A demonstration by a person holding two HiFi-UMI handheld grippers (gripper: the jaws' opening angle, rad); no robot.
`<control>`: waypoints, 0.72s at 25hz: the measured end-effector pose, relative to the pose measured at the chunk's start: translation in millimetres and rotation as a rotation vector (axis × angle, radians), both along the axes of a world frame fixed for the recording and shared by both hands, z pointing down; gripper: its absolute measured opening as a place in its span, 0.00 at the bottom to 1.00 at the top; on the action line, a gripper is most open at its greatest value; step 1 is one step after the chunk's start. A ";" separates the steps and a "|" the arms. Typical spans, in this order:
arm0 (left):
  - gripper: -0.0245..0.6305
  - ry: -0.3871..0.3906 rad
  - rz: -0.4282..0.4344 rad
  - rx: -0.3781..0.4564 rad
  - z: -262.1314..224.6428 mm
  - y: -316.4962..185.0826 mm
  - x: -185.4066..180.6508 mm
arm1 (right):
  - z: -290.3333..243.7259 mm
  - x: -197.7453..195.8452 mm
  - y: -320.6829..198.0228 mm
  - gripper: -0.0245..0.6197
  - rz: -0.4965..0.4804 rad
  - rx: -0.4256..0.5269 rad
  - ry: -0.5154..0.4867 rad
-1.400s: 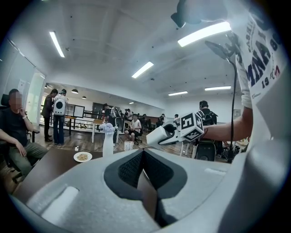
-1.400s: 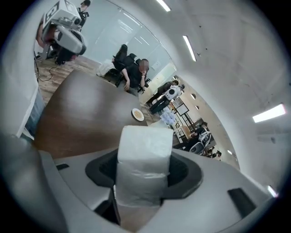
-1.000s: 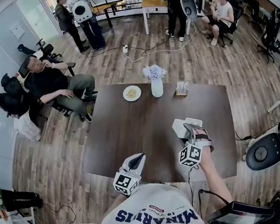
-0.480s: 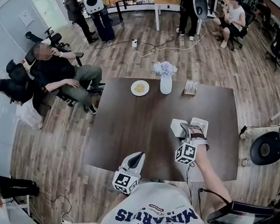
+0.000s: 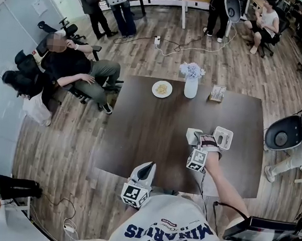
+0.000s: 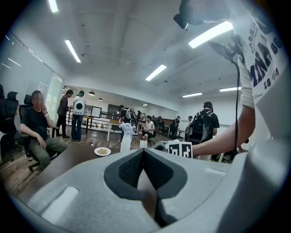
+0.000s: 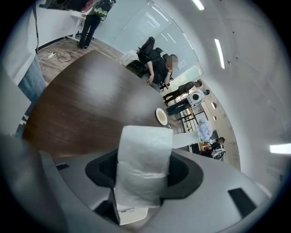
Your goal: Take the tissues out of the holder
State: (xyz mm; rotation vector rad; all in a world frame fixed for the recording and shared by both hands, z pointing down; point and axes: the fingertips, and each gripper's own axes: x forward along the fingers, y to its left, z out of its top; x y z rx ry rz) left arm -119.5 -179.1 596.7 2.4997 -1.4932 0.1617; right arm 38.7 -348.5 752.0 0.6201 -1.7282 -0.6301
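A white plastic-wrapped tissue pack (image 7: 143, 168) stands upright between the jaws of my right gripper (image 7: 144, 182), and both jaws press on its sides. In the head view my right gripper (image 5: 197, 140) holds the tissue pack (image 5: 193, 135) over the right part of the brown table (image 5: 139, 137). The white open-topped holder (image 5: 223, 138) sits just to its right, apart from the pack. My left gripper (image 5: 142, 173) hovers at the table's front edge with its jaws together and nothing in them. In the left gripper view the left gripper (image 6: 144, 152) shows the same shut tips.
At the table's far side stand a plate of food (image 5: 162, 88), a white vase of flowers (image 5: 190, 86) and a small card stand (image 5: 217, 93). A seated person (image 5: 74, 68) is off the left side. A round-backed chair (image 5: 286, 137) is at the right.
The tissue pack in my right gripper now sits farther left of the holder than a second ago. The head view has shifted. My left gripper has stayed put.
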 end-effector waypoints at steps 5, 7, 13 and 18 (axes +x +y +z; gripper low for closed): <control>0.04 -0.006 -0.028 -0.019 5.0 4.8 -12.5 | 48.7 -8.3 -7.0 0.44 -0.006 -0.076 0.072; 0.04 -0.008 -0.044 -0.023 6.7 8.0 -17.6 | 69.8 -6.5 -7.2 0.44 0.002 -0.106 0.098; 0.04 -0.014 -0.075 -0.033 11.7 16.4 -32.5 | 116.3 -1.5 -10.3 0.44 0.014 -0.128 0.189; 0.04 0.014 -0.082 -0.044 7.4 11.3 -33.6 | 124.0 5.1 -18.9 0.45 0.038 -0.096 0.206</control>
